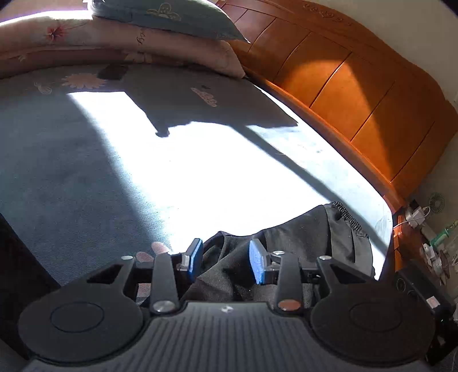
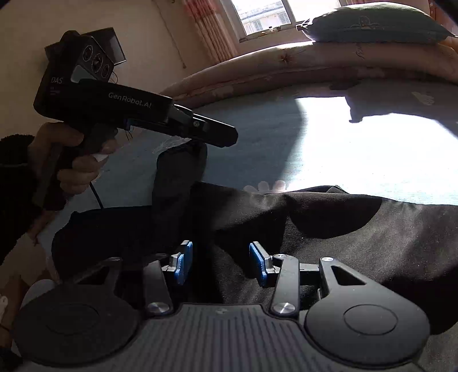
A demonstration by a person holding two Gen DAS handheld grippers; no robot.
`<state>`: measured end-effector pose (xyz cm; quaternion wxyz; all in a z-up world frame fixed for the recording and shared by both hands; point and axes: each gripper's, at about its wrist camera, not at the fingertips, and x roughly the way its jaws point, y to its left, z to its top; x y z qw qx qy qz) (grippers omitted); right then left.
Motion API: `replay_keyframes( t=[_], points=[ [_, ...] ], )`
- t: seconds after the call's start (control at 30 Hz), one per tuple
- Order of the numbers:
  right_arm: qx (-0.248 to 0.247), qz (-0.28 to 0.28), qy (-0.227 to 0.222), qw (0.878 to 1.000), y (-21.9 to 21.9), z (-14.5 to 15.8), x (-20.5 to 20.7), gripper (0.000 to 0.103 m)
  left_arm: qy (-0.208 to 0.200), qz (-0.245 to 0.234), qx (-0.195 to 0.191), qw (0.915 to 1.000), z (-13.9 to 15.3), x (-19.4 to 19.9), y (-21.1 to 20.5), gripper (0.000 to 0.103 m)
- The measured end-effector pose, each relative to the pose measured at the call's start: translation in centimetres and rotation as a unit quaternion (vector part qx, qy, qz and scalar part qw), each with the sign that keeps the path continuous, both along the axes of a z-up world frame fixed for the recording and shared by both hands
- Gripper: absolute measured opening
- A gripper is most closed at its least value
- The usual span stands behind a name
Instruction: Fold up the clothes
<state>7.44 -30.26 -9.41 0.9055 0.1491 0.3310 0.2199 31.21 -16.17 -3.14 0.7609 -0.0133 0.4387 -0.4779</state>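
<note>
Left wrist view
Left gripper [image 1: 226, 261]: my jaws stand partly apart; black cloth lies under and between them, pads not pressing it. Nothing held.
Garment [image 1: 309, 243]: black, bunched at 5 o'clock on the bed, elastic waistband at its far edge, toward 2 o'clock from the jaws.
Bed [image 1: 86, 160]: grey-blue sheet, bright sun patch across the middle.
Pillows [image 1: 160, 25]: stacked at 12 o'clock.
Headboard [image 1: 337, 83]: wooden, running from 1 to 3 o'clock.

Right wrist view
Right gripper [image 2: 220, 263]: my jaws partly apart over black cloth; nothing gripped.
Garment [image 2: 357, 237]: spread from 6 to 3 o'clock, one strip rising toward 10 o'clock.
Left gripper [image 2: 220, 137]: at 10 o'clock, tip just above that strip; grip there I cannot tell.
Hand [image 2: 68, 160]: at 9 o'clock, on its handle.

Progress
Done: I judge one fold laid, both claws let go.
Left: cloth rumpled; more folds and smoothing remain.
</note>
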Motion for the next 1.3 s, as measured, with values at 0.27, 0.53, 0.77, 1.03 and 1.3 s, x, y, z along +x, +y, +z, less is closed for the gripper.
replay_keyframes(
  t=[0.27,0.53,0.77,1.03,1.3],
  points=[
    [0.055,0.070,-0.021,0.996,-0.1,-3.6,-1.0,0.055,0.150,-0.022,-0.030,0.9880,-6.6,4.0,-5.0,0.041],
    [0.059,0.071,-0.025,0.995,0.0,-3.1,-1.8,0.055,0.194,-0.054,-0.009,0.9794,-10.0,4.5,-9.2,0.042],
    [0.057,0.071,-0.025,0.996,0.6,-2.5,-3.0,0.055,0.218,-0.058,-0.014,0.9740,-10.5,5.4,-9.9,0.055],
    [0.053,0.068,-0.025,0.996,0.6,-2.6,-2.9,0.055,0.264,-0.039,-0.043,0.9628,-10.9,6.4,-10.9,0.061],
    [0.051,0.063,-0.024,0.996,0.7,-2.4,-2.5,0.055,0.252,-0.055,-0.045,0.9652,-10.4,6.5,-9.9,0.062]
  ],
)
